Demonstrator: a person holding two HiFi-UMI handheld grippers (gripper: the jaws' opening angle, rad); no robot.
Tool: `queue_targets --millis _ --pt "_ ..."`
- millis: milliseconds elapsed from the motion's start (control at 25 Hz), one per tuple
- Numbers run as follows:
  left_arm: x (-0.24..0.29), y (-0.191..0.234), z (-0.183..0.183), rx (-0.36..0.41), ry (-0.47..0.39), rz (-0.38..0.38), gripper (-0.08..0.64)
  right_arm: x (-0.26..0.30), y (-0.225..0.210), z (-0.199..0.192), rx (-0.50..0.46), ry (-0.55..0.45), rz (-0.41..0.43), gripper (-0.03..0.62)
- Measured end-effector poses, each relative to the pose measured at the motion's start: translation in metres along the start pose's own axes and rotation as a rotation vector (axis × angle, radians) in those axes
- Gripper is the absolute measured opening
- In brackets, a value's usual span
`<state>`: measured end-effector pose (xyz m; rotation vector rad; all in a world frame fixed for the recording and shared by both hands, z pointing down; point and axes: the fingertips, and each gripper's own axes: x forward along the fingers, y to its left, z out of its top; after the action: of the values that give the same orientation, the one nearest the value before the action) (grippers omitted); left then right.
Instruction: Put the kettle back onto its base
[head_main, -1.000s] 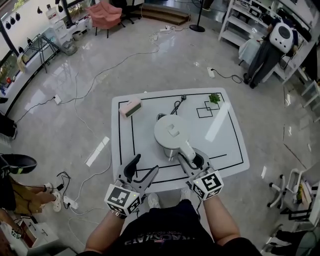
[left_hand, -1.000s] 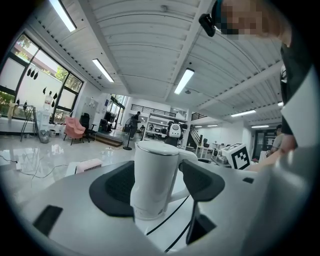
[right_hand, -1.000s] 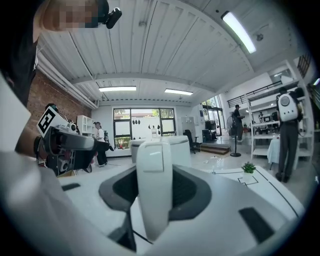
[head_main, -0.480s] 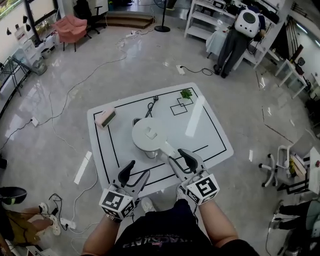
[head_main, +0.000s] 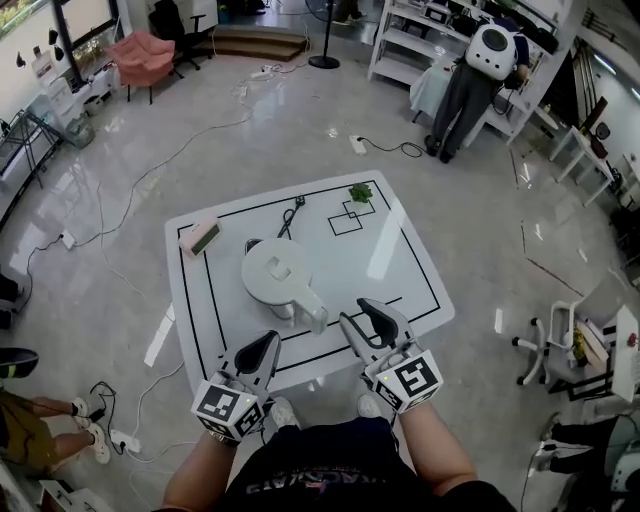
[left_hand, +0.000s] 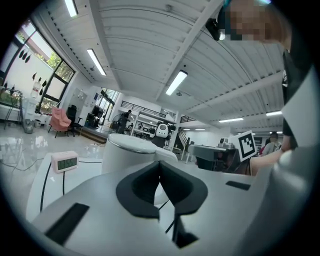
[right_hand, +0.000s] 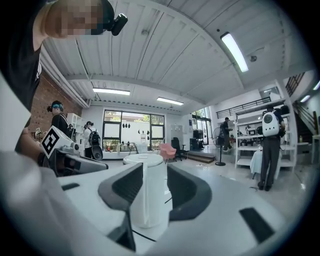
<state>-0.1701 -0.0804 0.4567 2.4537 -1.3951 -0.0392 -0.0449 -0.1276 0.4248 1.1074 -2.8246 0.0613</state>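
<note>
The white kettle stands upright on the white surface, its handle pointing toward the person. A dark sliver of what looks like its base shows just behind it on the far-left side, with a black cord running away from there. From this, the kettle seems to be sitting on the base, though no view shows whether it is seated squarely. Neither gripper is touching it. The left gripper hovers at the near edge of the surface with its jaws pressed together and nothing between them. The right gripper hangs near the kettle's handle but clear of it, its jaws partly apart and empty; the kettle shows through the gap only from a distance. A small digital clock sits apart near the far-left corner. The placement looks done, and at most a check of the seating is left.
</note>
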Motion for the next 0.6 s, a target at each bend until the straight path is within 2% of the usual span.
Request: queue_targets --millis 200,360,600 --pt "0.016 -0.022 -0.006 -0.024 -0.026 0.099 0.005 -0.007 -0.020 -0.006 -0.008 0.005 0.118 0.121" --pt "0.030 -0.053 -0.016 -0.017 -0.028 0.185 0.005 -0.021 -0.035 -0.013 0.006 0.008 0.231 0.002" --pt "0.055 -0.109 -0.031 -0.004 -0.037 0.288 0.005 -0.054 -0.051 -0.016 0.000 0.002 0.393 0.002"
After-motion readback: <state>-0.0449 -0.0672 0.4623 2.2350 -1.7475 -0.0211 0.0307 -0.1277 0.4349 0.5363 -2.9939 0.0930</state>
